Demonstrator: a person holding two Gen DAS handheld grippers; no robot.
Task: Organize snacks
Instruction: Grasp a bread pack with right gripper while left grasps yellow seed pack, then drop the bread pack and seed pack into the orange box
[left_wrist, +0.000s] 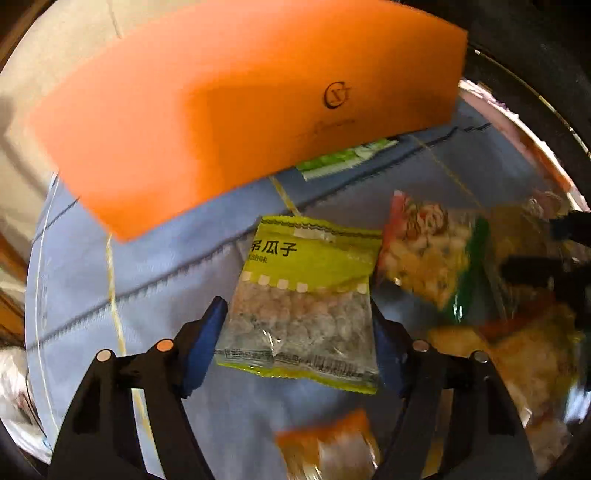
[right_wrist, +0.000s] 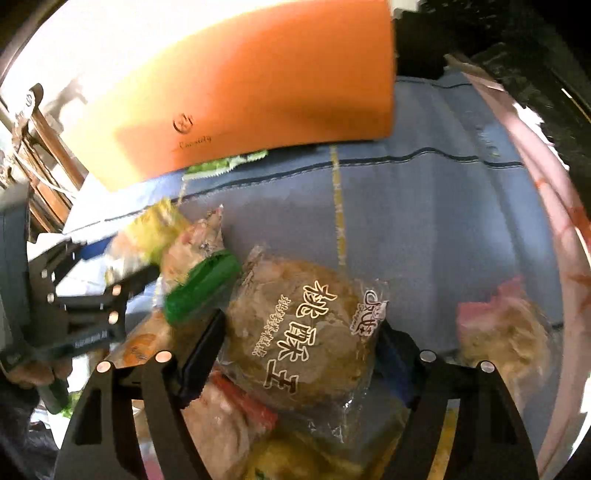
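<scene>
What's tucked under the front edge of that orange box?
A green-and-white packet pokes out from under the orange box, lying on the blue cloth. Only its edge shows; the rest, and anything else beneath the box, is covered.

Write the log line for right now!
left fingers: astride yellow seed packet, grip unclear | right fingers: astride brown cake packet, grip unclear

it looks like a home: a round glass-topped counter (right_wrist: 576, 258) spread with a stitched blue cloth (left_wrist: 166, 266), loose snack packets (right_wrist: 303, 332), an orange box (left_wrist: 229, 110), and wooden furniture (right_wrist: 48, 155) at the edge.
</scene>
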